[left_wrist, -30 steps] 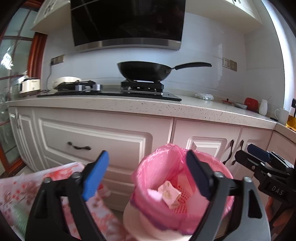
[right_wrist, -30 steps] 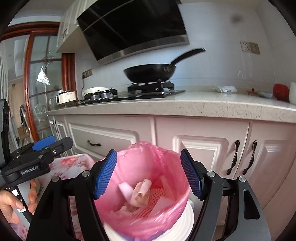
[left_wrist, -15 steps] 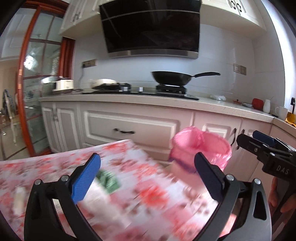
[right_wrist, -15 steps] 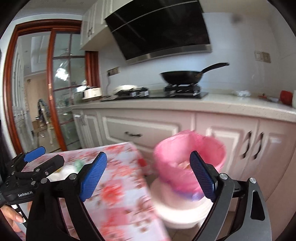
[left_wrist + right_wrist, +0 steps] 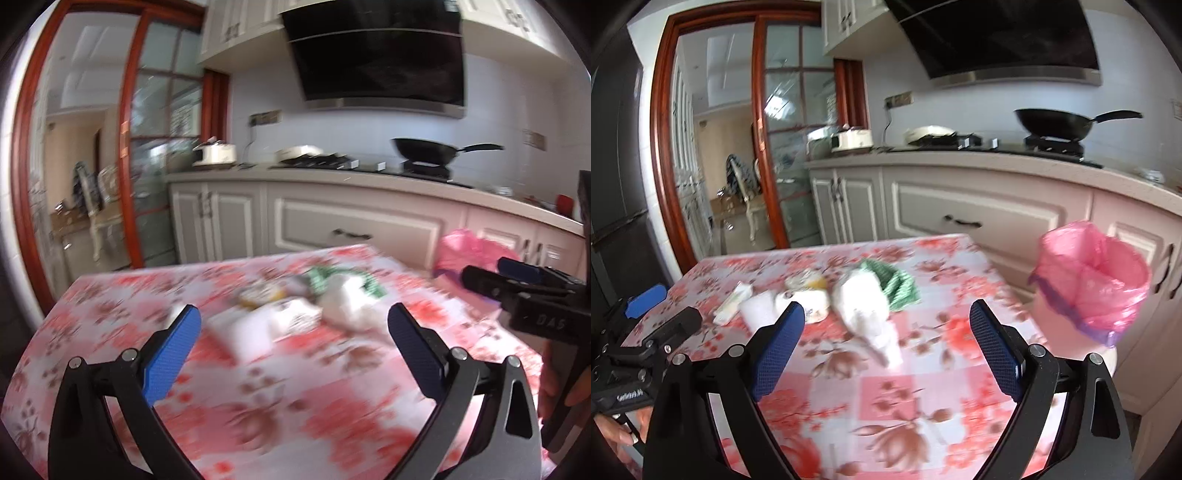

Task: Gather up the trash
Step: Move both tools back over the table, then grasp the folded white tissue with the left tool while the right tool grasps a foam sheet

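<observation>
A heap of trash lies mid-table on the floral tablecloth (image 5: 923,391): a crumpled white bag (image 5: 864,306), a green packet (image 5: 899,282), a small white tub (image 5: 812,304), a white tissue (image 5: 757,312) and a thin wrapper (image 5: 733,297). In the blurred left wrist view the same white bag (image 5: 347,299) and green packet (image 5: 325,277) show. My left gripper (image 5: 291,321) hovers open and empty just short of the heap. My right gripper (image 5: 886,314) is open and empty too, with the white bag ahead between its fingers. The pink-lined bin (image 5: 1089,280) stands off the table's right edge.
Kitchen cabinets (image 5: 960,210) and a counter with a black wok (image 5: 1056,122) run behind the table. A glass door with a red frame (image 5: 768,147) is at the back left. A hand (image 5: 620,435) holds the left gripper's handle at the lower left.
Both grippers swung left, away from the pink bin and over the table, so the trash heap came into view. Both pairs of jaws stand wider than a second ago.
</observation>
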